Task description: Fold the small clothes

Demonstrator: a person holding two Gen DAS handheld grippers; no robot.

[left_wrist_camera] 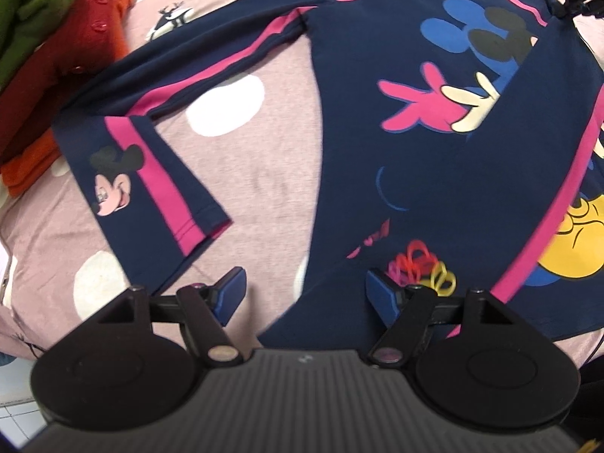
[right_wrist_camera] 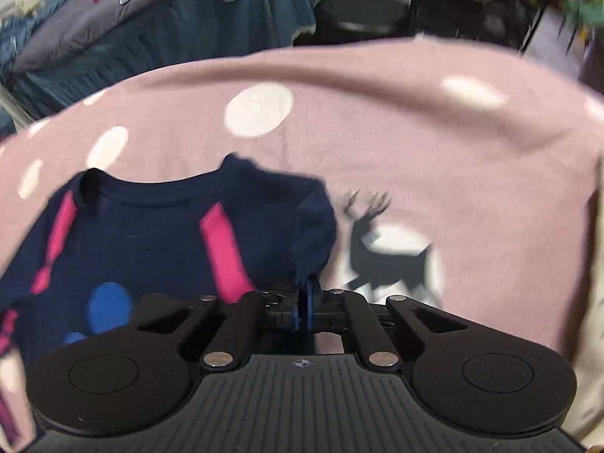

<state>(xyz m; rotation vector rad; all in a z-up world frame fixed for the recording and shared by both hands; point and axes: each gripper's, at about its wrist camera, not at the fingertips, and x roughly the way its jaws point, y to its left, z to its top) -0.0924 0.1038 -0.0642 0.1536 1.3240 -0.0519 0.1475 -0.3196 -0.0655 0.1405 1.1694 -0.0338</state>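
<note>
Right gripper (right_wrist_camera: 305,294): jaws closed, pinching a fold of the navy shirt (right_wrist_camera: 151,234) at its shoulder edge, beside a pink stripe. Left gripper (left_wrist_camera: 305,294): jaws apart, nothing between them, poised over the shirt's hem edge. The shirt lies spread flat on the pink spotted bedsheet (right_wrist_camera: 453,151), one sleeve (left_wrist_camera: 158,188) extended sideways. Beyond that sleeve sits a pile of red and green clothes (left_wrist_camera: 56,56).
</note>
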